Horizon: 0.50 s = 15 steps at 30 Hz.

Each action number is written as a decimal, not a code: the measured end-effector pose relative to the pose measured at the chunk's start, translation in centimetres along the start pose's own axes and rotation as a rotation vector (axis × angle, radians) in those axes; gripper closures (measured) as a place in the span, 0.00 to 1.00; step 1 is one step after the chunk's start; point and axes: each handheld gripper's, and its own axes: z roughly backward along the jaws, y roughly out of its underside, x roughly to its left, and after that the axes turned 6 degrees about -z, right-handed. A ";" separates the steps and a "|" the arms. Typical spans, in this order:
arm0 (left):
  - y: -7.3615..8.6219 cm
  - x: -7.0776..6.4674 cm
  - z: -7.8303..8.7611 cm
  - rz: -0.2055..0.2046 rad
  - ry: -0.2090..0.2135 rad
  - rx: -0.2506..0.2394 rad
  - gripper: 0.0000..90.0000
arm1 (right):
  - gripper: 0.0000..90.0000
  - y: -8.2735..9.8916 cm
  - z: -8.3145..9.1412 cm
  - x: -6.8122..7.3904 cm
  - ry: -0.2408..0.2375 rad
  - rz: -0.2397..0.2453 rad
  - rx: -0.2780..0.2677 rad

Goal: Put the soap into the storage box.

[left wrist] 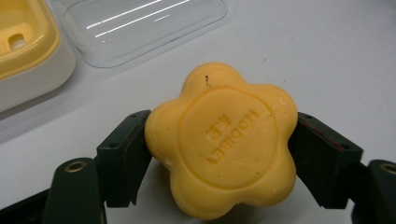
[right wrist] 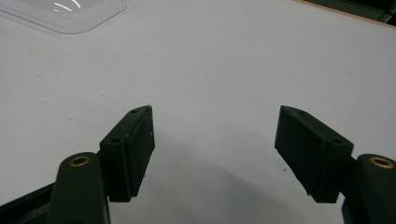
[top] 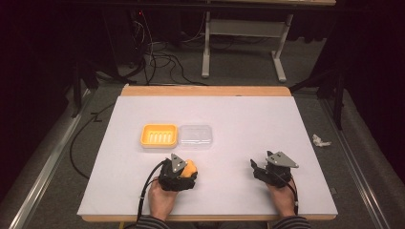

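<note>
A yellow flower-shaped bar of soap (left wrist: 222,142) was clamped between the jaws of the left gripper (top: 184,174), low over the white table sheet (top: 248,119) — near the yellow plastic soap dish (top: 159,135) and its clear plastic lid (top: 195,137). The right gripper (top: 255,167) was held spread and empty. Beyond lay grey carpet (top: 239,71) — strewn with black cables (top: 162,59).

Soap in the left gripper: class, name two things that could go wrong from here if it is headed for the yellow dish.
1. The soap is held only at its rounded lobes by the left gripper, so it may slip or twist when lifted.
2. The clear lid lies touching the yellow dish; a wide approach could knock it or drop the soap on it.
The right gripper is open and empty, so nothing steadies the dish.
</note>
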 end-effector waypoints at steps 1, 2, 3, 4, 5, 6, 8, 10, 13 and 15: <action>-0.1 0.1 0.1 -0.005 -0.001 0.003 0.30 | 0.32 0.0 0.0 0.0 0.000 0.000 0.000; -0.1 0.1 0.2 -0.008 -0.002 0.004 0.30 | 0.32 0.0 0.0 0.0 -0.001 0.000 0.000; -0.1 0.1 0.2 -0.014 -0.003 0.005 0.30 | 0.32 0.0 0.0 0.0 -0.001 0.000 0.000; -0.2 0.1 0.4 -0.023 -0.005 0.005 0.30 | 0.32 0.0 0.0 0.0 -0.002 0.000 0.000; -0.3 0.1 0.4 -0.025 -0.006 0.003 0.30 | 0.32 0.0 0.0 0.0 -0.002 0.000 0.000; -0.3 0.1 0.5 -0.030 -0.006 0.002 0.30 | 0.32 0.0 0.0 0.0 -0.002 0.000 0.000; -0.5 0.2 0.7 -0.035 -0.007 0.000 0.30 | 0.32 0.0 0.0 0.0 -0.002 0.000 0.000; -0.6 0.3 0.9 -0.043 -0.009 -0.002 0.31 | 0.32 0.0 0.0 0.0 -0.003 -0.001 0.000; -0.7 0.3 1.1 -0.044 -0.014 -0.021 0.31 | 0.32 0.0 0.0 0.0 -0.003 -0.001 0.000; -0.9 0.4 1.2 -0.035 -0.012 -0.027 0.31 | 0.32 0.0 0.0 0.0 -0.004 -0.003 0.001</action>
